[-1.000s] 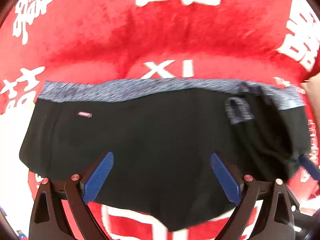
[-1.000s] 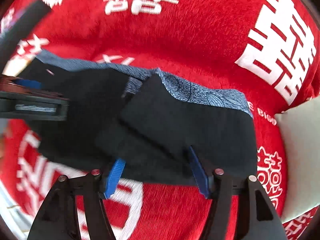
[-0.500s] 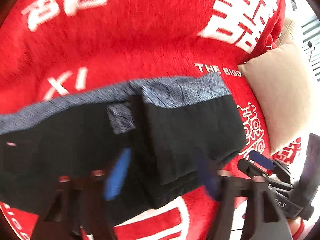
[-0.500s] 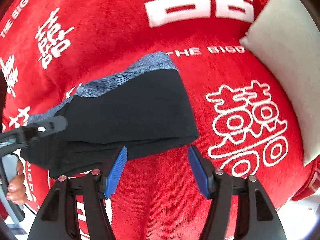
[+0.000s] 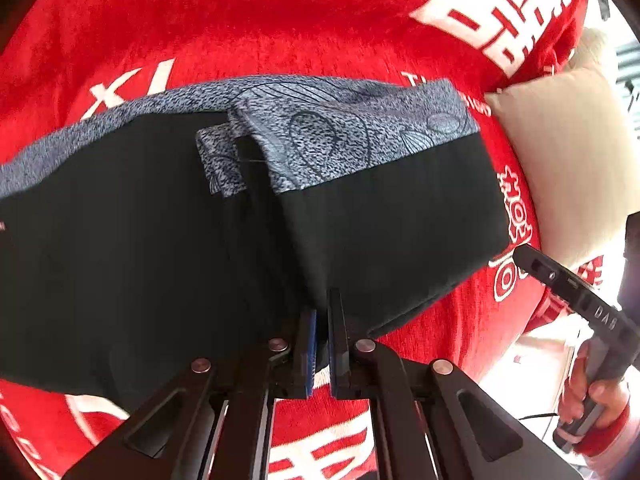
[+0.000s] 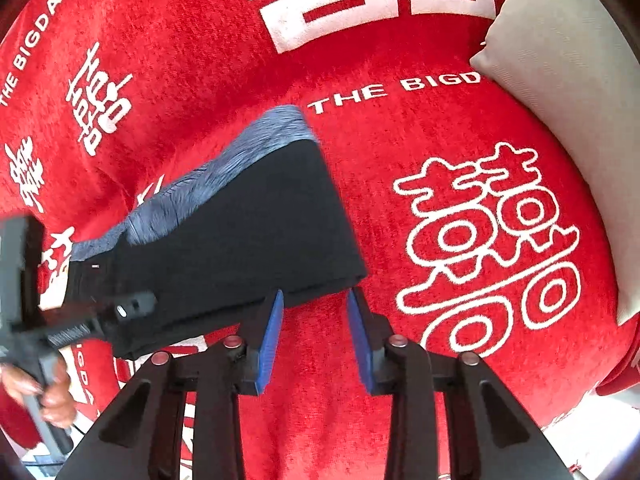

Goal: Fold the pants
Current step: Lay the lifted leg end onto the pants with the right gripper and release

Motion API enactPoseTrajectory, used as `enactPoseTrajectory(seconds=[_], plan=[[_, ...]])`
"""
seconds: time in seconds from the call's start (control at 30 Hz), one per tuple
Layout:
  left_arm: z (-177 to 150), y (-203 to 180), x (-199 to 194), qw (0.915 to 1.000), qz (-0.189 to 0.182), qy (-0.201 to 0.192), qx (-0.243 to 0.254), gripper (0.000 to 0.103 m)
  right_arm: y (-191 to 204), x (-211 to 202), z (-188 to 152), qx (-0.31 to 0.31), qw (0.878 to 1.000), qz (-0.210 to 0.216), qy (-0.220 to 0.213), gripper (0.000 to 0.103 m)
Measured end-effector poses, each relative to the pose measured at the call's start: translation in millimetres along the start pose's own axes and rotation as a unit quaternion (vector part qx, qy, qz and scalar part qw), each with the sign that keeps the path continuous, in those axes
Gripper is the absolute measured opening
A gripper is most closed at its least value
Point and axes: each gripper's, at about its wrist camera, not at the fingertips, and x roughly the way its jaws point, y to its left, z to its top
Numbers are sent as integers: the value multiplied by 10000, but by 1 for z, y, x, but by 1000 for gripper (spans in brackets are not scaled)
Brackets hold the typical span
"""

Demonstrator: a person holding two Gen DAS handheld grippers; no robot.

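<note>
Black pants (image 5: 384, 232) with a grey patterned waistband (image 5: 344, 136) lie on the red blanket, their right part folded over the middle. My left gripper (image 5: 322, 312) is shut at the near edge of the folded layer, its fingertips pinching the black cloth. In the right wrist view the pants (image 6: 248, 240) lie left of centre. My right gripper (image 6: 314, 304) is open and empty, just in front of the fold's near right corner, over bare blanket. The left gripper (image 6: 132, 308) shows there at the left, blurred.
A red blanket (image 6: 400, 128) with white characters and lettering covers the surface. A beige cushion (image 6: 568, 92) lies at the right; it also shows in the left wrist view (image 5: 568, 152). The right gripper's body (image 5: 576, 296) and the hand holding it are at the right edge.
My left gripper has swung right and closed on the near edge of the folded layer. My right gripper has let go and pulled back to the right, narrowing a little but staying open.
</note>
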Motion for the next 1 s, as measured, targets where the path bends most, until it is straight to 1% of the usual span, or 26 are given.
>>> enactPoseTrajectory(seconds=[0.07,0.1,0.13,0.17,0.27,0.33,0.4,0.47,0.5,0.53,0.57,0.6,0.63,0.7,0.77,0.8,0.83,0.87,0.9,0.93,0.97,1.0], plan=[[0,-1,0,10000,15,-42,-50,6,-5,1,11,-1,9999,136,2,40],[-1,-1,0,10000,18,-63,-60,6,-9,2,19,19,9997,225,-10,50],[-1,0,0,9999,17,-83,-76,6,-13,4,27,58,9995,304,-23,63],[-1,-1,1,9999,24,-95,-86,6,-18,7,39,126,9990,422,-42,66],[-2,0,0,9999,51,-104,-107,6,-31,25,78,233,9961,850,-6,67],[-3,1,-1,9999,55,-114,-113,6,-37,42,101,285,9921,1217,141,67],[-4,1,0,9998,66,-124,-117,6,-42,68,123,404,9835,1704,453,66],[-4,1,1,9998,76,-133,-124,6,-46,97,138,540,9691,2244,870,66],[-4,1,2,9998,76,-135,-137,6,-46,109,142,598,9634,2399,1035,65],[-4,1,2,9998,74,-129,-163,6,-46,124,145,743,9528,2655,1268,56],[-2,2,1,9997,67,-114,-223,6,-47,134,145,925,9468,2725,1442,44],[-1,2,1,9996,72,-93,-263,6,-48,138,146,980,9492,2594,1490,34],[2,2,1,9995,95,-54,-291,6,-48,136,145,951,9513,2541,1463,30],[5,0,3,9997,132,-43,-222,6,-49,126,141,767,9577,2451,1298,27],[5,-2,6,9997,195,-76,-160,6,-54,129,137,777,9626,2262,1271,27],[5,-3,6,9995,245,-97,-150,6,-55,132,137,858,9625,2223,1295,32],[5,-4,5,9994,276,-113,-152,6,-55,133,136,968,9614,2226,1298,34],[4,-5,2,9993,309,-152,-166,6,-53,130,136,1021,9627,2167,1263,36],[3,-6,-2,9991,343,-188,-175,7,-49,124,136,941,9676,2029,1170,43],[3,-8,-8,9986,441,-218,-172,11,-44,116,134,824,9742,1814,1062,47],[2,-9,-13,9976,622,-264,-162,33,-39,105,131,679,9807,1581,930,48],[2,-11,-21,9957,842,-349,-153,60,-36,96,127,602,9840,1456,838,48]])
